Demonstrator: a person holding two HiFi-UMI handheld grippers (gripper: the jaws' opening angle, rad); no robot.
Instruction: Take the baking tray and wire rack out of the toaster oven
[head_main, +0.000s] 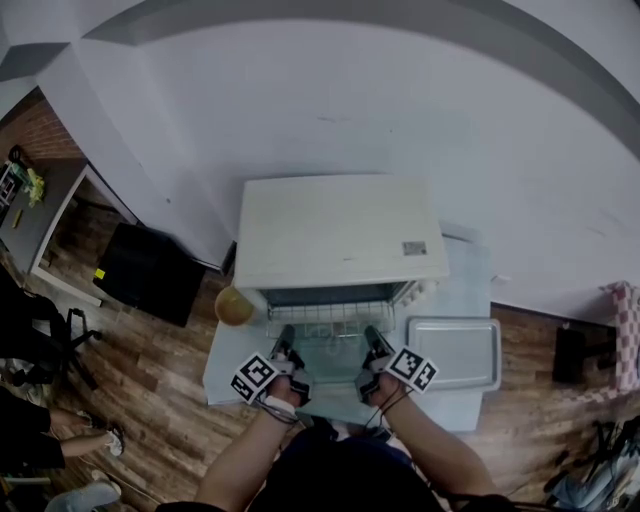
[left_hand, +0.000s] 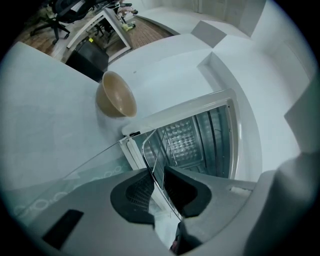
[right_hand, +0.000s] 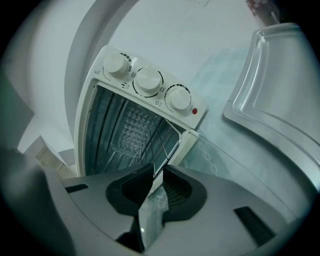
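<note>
Tray (head_main: 455, 352) is out, frame right. Rack (head_main: 328, 318) is pinched by L gripper (left_hand: 159, 183) & R gripper (right_hand: 158, 176), jaws near-shut on its wire. A level pull clear of oven (head_main: 340, 228) is called for next.

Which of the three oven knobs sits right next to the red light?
The end knob nearest the open glass door; the red light sits just past it, away from the other two.

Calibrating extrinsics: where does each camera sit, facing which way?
Head view: on the person's head, looking steeply down at the toaster oven; both forearms, left gripper and right gripper show.
Left gripper view: on the left gripper, facing the oven cavity; its fingers pinch the wire rack.
Right gripper view: on the right gripper, facing the knobs; fingers pinch the wire rack too.
Shared: wire rack in all three; baking tray in head and right gripper views.
</note>
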